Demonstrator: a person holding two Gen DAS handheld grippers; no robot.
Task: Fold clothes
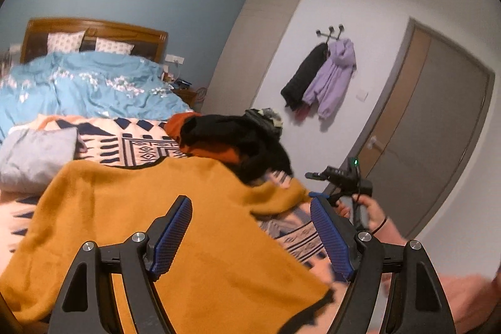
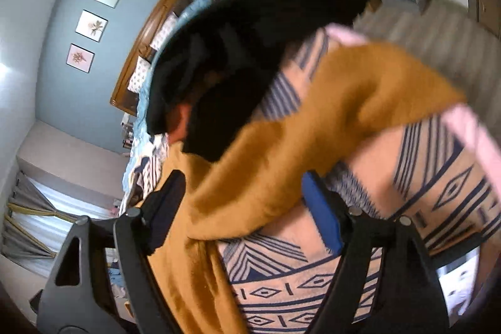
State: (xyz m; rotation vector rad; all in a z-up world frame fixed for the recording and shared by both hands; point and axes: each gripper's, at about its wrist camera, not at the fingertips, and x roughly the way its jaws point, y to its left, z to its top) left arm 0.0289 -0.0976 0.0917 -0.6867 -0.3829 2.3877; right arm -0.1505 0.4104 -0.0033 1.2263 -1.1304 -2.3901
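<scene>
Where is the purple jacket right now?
In the left wrist view the purple jacket hangs from wall hooks on the white wall, right of a black coat and left of the door.

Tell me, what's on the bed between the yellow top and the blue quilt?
In the left wrist view, the patterned blanket fills that stretch between the mustard garment and the blue duvet. A folded grey cloth and a black-and-orange clothes pile lie on it.
</scene>
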